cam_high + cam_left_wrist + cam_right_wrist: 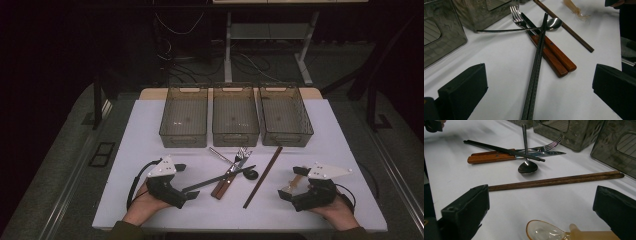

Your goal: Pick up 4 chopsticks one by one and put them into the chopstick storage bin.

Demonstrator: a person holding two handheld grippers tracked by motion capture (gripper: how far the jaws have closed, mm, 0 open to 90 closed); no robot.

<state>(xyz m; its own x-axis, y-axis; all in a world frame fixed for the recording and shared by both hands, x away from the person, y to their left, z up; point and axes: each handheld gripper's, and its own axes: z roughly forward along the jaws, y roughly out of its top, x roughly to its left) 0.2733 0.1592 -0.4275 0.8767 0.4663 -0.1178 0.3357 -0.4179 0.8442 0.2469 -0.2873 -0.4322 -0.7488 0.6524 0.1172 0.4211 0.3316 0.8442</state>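
My left gripper (186,181) (539,75) rests open near the table's front left, with the near end of a pair of black chopsticks (536,65) lying untouched between its jaws. The chopsticks cross a fork (517,15) and a knife (556,53), both with wooden handles, and a metal spoon (552,23). At the front right my right gripper (292,182) (541,195) is open too, with an amber plastic spoon (546,231) on the table between its jaws. Brown wooden chopsticks (554,180) lie just beyond.
Three empty translucent grey bins (183,141) (235,137) (286,139) stand side by side at the back of the white table (150,125). Both hands rest on its front edge. Beyond it are a dark floor, cables and desk legs.
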